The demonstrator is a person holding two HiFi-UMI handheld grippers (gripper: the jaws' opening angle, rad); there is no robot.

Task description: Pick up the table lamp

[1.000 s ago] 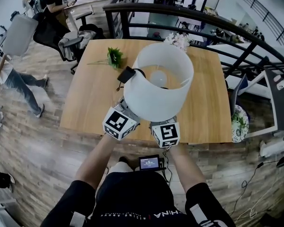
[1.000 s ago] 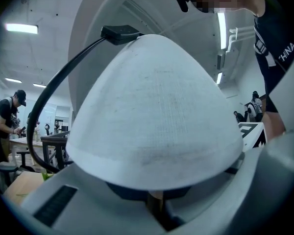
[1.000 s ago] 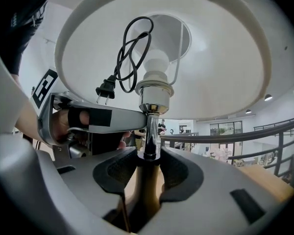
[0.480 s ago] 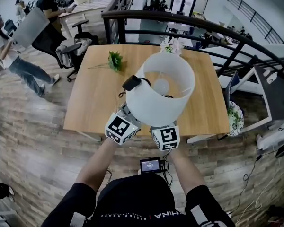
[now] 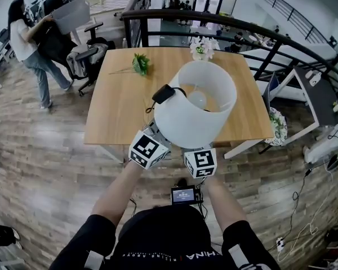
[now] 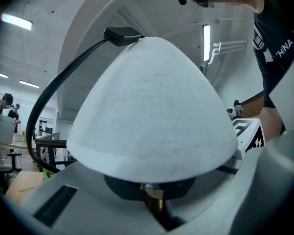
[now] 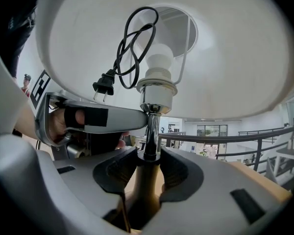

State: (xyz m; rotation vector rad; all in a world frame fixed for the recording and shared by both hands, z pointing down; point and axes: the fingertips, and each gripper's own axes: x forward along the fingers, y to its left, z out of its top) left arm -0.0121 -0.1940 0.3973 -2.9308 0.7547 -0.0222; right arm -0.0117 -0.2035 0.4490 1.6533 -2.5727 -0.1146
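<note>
The table lamp has a white drum shade (image 5: 194,103), a bulb (image 5: 198,99) and a black cord with its plug (image 7: 104,85) looped inside the shade. It hangs in the air above the near edge of the wooden table (image 5: 115,108), carried by both grippers. My left gripper (image 5: 149,148) is shut on the lamp stem just under the shade (image 6: 152,131), which fills the left gripper view. My right gripper (image 5: 200,162) is shut on the brown stem (image 7: 146,177) from the other side, below the chrome socket (image 7: 154,89). In the head view the shade hides both sets of fingertips.
On the table stand a small green plant (image 5: 139,64) and a white flower bunch (image 5: 201,48). A black railing (image 5: 225,24) curves behind it. An office chair (image 5: 81,58) and a person (image 5: 28,41) are at the far left. Wood floor lies under my arms.
The lamp and both grippers have come back off the table toward my body, now over its near edge and the floor. The grip is unchanged. The person at the left walked further away.
</note>
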